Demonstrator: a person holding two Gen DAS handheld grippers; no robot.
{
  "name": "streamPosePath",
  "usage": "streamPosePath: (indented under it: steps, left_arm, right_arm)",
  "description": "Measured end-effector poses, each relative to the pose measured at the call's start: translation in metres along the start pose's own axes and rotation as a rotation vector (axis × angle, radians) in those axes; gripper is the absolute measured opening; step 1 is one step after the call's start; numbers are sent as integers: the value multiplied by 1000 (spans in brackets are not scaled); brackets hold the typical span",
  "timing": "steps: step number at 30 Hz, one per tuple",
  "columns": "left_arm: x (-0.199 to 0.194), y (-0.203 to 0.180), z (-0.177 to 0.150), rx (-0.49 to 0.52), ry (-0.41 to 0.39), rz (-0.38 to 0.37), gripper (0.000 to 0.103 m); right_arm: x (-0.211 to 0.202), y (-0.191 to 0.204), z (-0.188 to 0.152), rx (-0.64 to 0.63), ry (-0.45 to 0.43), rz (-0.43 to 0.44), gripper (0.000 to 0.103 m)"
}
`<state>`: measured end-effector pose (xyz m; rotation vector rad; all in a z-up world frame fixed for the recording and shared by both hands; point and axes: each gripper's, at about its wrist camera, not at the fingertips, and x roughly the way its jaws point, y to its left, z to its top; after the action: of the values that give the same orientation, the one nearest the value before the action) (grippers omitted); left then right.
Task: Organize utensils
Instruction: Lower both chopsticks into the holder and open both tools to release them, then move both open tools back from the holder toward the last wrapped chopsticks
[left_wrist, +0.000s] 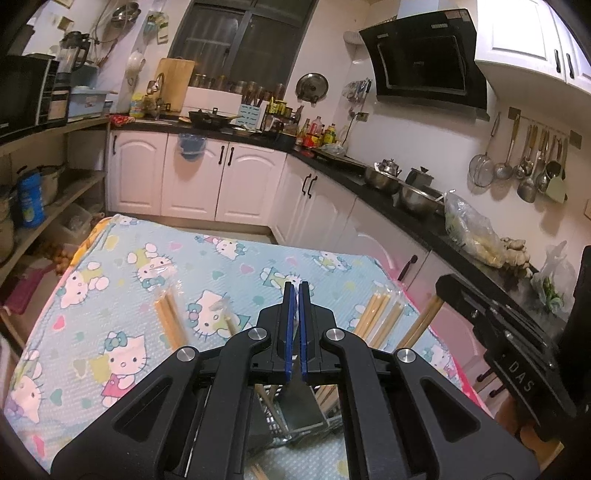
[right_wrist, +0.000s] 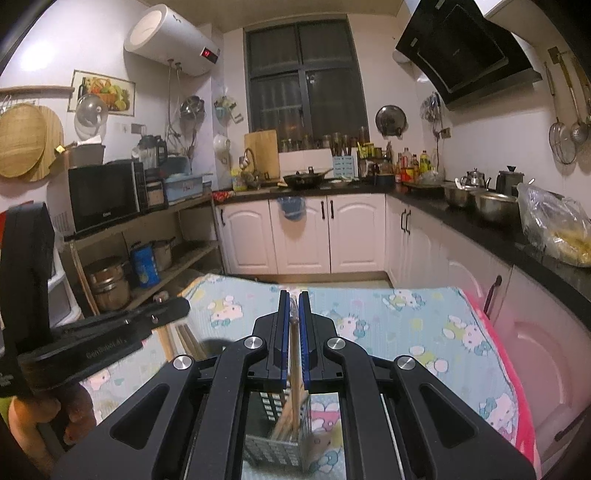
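Fingertips of the right gripper (right_wrist: 294, 295) pinch a wrapped wooden chopstick (right_wrist: 294, 363), its lower end in the perforated metal utensil holder (right_wrist: 275, 448) below. We note the left gripper (left_wrist: 296, 286) closed on nothing. More wrapped chopsticks (left_wrist: 380, 317) lie on the cartoon-cat tablecloth (left_wrist: 122, 258).

Tablecloth (left_wrist: 122, 258): pale blue ground printed with white cartoon cats, pastel hearts and pink accents; pink border along its right edge (right_wrist: 513, 369). Gripper (left_wrist: 294, 291): black body, blue pads (left_wrist: 290, 332), silver rivets. Chopsticks (left_wrist: 376, 317): light tan wood in clear wrappers. Holder (right_wrist: 266, 448): grey metal, perforated in a grid of square holes. Cabinets (left_wrist: 192, 177): white doors, black handles. Counter (left_wrist: 406, 206): black. Hood (left_wrist: 424, 59): glossy black. Canister (left_wrist: 31, 199): blue.
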<state>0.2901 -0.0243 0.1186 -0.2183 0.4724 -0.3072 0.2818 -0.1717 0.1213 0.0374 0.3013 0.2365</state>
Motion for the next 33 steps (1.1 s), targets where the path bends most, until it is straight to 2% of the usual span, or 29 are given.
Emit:
streamPosePath:
  steps: [5,6,8,13,15,20,33]
  left_arm:
    - [-5,1,-5,7,12,19,1]
    - [-5,3,-5,4,21,22,4]
    - [-5,5,-8,-4,38,27,16]
    - [-11,8,-18,-18,55,32,22]
    - [-15,9,-22,-26,59,30,26]
    - [-26,10,-30,-36,66,29,37]
    - [-49,15,-64,-69,98,29,55]
  right_arm:
    - [0,-1,-10,-8,53,2,6]
    - [0,-2,-13,-6,66,1,7]
    - [0,-5,-17,2,86,0,12]
    - [-8,-8,-25,12,109,1,25]
    - [-11,-9,-28,14,121,0,27]
    - [-20,-13,-37,21,141,-3,30]
    - [-47,-16,-57,22,176,-2,33]
